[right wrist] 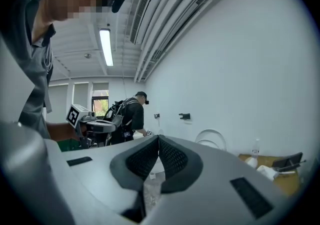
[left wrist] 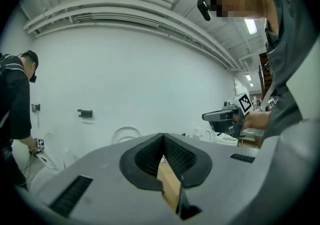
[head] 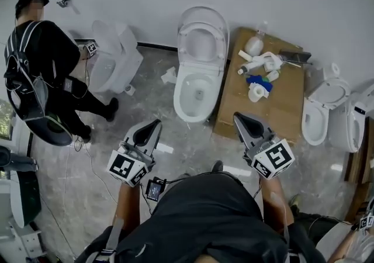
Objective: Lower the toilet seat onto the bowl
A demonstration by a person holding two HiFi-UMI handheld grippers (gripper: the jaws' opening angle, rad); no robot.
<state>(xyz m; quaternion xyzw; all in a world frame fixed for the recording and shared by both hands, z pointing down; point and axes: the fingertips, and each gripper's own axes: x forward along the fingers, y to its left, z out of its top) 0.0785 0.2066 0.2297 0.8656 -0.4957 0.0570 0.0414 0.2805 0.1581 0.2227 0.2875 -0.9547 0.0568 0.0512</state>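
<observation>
The white toilet (head: 196,97) stands against the wall ahead, its bowl uncovered. Its seat (head: 202,44) and lid are tipped up against the wall, and the raised ring also shows small in the left gripper view (left wrist: 125,134) and the right gripper view (right wrist: 210,138). My left gripper (head: 151,128) hovers over the floor short of the bowl, to its left, jaws shut and empty (left wrist: 162,137). My right gripper (head: 244,121) hangs to the bowl's right, near the cardboard, also shut with nothing in it (right wrist: 158,139). Neither gripper touches the toilet.
A cardboard sheet (head: 286,110) right of the toilet carries white bottles and a blue item. Another person (head: 44,63) bends over a second toilet (head: 114,57) at the left. More toilets (head: 324,107) stand at the right. Cables trail over the marble floor (head: 87,168).
</observation>
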